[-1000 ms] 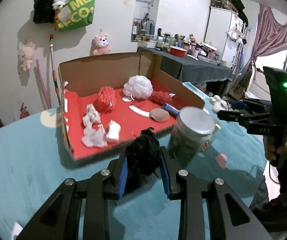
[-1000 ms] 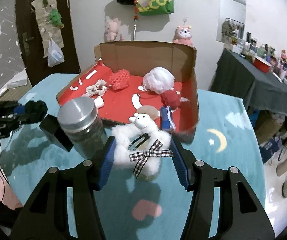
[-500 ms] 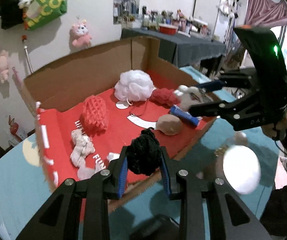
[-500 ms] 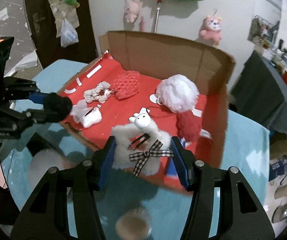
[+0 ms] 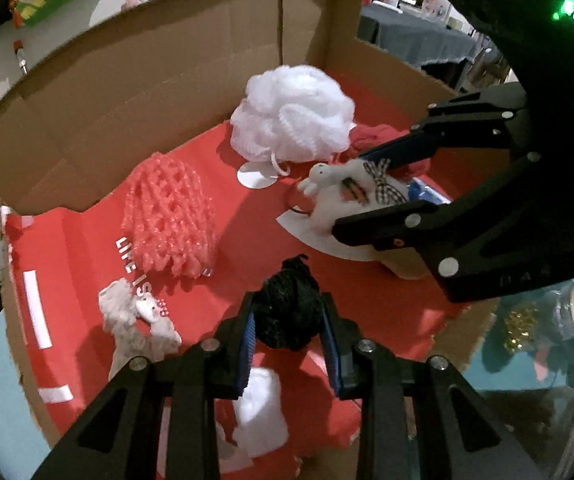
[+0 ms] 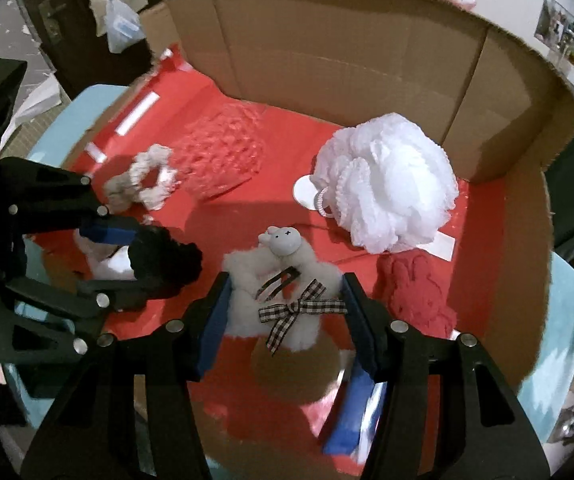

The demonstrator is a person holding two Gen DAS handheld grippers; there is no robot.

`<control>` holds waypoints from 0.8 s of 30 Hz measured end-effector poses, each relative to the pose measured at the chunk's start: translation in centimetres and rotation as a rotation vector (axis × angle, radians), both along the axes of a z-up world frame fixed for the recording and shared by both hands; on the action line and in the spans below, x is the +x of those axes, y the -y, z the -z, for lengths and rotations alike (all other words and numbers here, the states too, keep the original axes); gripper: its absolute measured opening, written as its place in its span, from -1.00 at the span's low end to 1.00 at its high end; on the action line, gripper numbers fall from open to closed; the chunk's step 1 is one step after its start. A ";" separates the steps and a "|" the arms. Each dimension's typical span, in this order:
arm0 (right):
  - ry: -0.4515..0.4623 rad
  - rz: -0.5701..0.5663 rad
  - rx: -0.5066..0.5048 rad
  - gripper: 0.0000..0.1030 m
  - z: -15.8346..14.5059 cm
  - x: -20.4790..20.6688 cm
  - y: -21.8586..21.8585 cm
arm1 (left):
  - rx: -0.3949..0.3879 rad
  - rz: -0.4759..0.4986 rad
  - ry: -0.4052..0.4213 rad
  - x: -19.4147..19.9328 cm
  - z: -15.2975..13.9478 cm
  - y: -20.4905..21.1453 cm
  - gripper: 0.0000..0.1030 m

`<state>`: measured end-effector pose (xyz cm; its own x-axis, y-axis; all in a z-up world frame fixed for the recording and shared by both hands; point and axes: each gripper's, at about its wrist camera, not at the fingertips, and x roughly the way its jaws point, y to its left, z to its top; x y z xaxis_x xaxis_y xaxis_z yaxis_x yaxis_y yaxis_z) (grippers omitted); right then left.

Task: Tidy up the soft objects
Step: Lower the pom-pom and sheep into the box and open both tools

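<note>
My left gripper [image 5: 289, 336] is shut on a black fuzzy scrunchie [image 5: 289, 312], held above the red floor of the cardboard box [image 5: 159, 80]. My right gripper [image 6: 287, 312] is shut on a white fluffy scrunchie with a small head, a hair clip and a checked bow [image 6: 283, 284], also over the box floor. From the right wrist view, the left gripper [image 6: 127, 256] hangs at the left with the black scrunchie [image 6: 167, 256]. In the left wrist view the right gripper [image 5: 391, 184] reaches in from the right with the white scrunchie [image 5: 347, 192].
Inside the box lie a white bath pouf [image 6: 387, 188], a coral mesh item [image 5: 171, 216], a beige scrunchie [image 6: 143, 184], a dark red knit piece [image 6: 415, 292], a white pad [image 5: 259, 412] and a blue packet [image 6: 351, 412]. A jar [image 5: 547, 320] stands outside at the right.
Both grippers moved forward and down from over the teal table to above the box floor, each keeping its scrunchie. The metal-lidded jar slipped out of the foreground.
</note>
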<state>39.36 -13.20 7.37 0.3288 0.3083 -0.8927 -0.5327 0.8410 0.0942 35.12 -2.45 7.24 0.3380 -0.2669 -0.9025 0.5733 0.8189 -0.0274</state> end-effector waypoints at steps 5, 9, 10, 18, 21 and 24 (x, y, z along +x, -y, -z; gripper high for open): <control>-0.037 0.008 -0.011 0.04 1.0 1.2 -0.3 | 0.002 -0.007 -0.006 0.6 0.4 0.1 -0.39; -0.042 0.020 -0.028 0.05 1.4 1.7 -0.3 | 0.001 -0.006 0.001 0.7 0.4 0.1 -0.39; -0.039 0.021 -0.035 0.05 1.5 1.7 -0.3 | 0.002 -0.007 0.001 0.7 0.4 0.1 -0.39; -0.039 0.028 -0.058 0.05 2.0 2.0 -0.3 | 0.004 -0.008 0.004 0.7 0.8 0.4 -0.37; -0.041 0.026 -0.061 0.05 2.1 2.0 -0.3 | 0.007 -0.008 0.007 0.8 0.9 0.7 -0.36; -0.044 0.029 -0.061 0.05 2.5 2.4 -1.0 | 0.005 -0.007 0.009 0.9 0.8 0.7 -0.34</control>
<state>41.71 -12.25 4.88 0.2973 0.2434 -0.9233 -0.5043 0.8611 0.0646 35.99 -3.11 6.42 0.3482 -0.2595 -0.9008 0.5675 0.8232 -0.0178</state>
